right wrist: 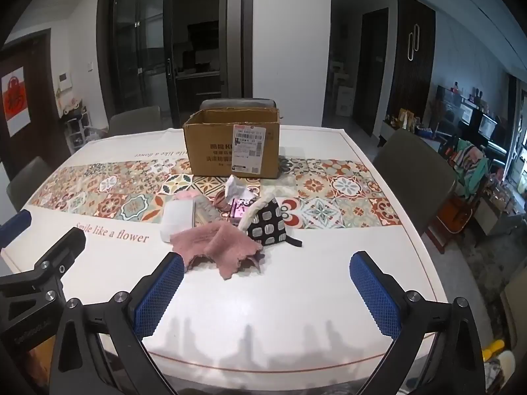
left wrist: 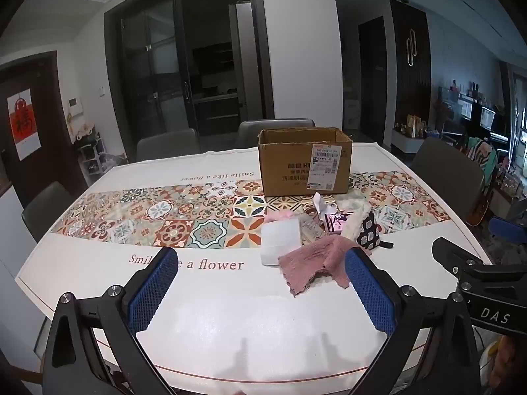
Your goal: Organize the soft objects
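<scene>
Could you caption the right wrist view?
Open right gripper above the table, facing a pink cloth and cardboard box.

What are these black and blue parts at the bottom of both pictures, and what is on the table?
They are two hand-held grippers, one in each of a person's hands; no robot arm is here. Each picture comes from a camera on one gripper, looking forward along its fingers. In the left view you see the left gripper; in the right view the right gripper. Both have their jaws wide open and hold nothing.

On the table lie a pink cloth, a white pad, a black patterned pouch and a few smaller soft things. Behind them stands an open cardboard box.
</scene>
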A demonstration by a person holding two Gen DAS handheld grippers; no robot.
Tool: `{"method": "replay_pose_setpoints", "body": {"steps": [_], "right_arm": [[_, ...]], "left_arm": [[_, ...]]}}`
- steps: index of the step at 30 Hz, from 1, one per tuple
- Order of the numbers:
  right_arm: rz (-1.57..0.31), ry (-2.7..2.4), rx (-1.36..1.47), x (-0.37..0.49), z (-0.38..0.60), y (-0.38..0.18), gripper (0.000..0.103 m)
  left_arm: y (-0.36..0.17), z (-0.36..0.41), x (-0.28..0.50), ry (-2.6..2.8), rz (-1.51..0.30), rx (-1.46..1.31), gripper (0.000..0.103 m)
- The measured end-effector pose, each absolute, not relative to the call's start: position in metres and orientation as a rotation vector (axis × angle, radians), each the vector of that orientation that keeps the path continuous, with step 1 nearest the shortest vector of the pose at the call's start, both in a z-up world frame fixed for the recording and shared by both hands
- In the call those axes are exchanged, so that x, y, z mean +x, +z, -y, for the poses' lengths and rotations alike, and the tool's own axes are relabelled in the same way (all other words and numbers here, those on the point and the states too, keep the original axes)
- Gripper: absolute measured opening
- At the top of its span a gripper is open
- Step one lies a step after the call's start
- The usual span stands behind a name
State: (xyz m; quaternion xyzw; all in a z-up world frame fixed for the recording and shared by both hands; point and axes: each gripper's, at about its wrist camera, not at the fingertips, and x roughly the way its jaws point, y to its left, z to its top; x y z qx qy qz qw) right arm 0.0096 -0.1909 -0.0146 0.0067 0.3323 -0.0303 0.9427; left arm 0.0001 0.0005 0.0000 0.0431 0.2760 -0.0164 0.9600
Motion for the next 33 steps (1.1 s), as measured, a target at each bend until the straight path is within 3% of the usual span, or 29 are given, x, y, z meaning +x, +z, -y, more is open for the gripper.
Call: {"method": "replay_pose_setpoints", "body": {"steps": [33], "right_arm": [[-0.669, -0.065, 0.007, 0.0088, 0.1954, -0.0121, 0.102]], "left_arm": [[0.0041, 0.0002, -0.0014, -0.012, -0.550, 0.086, 0.103]]}}
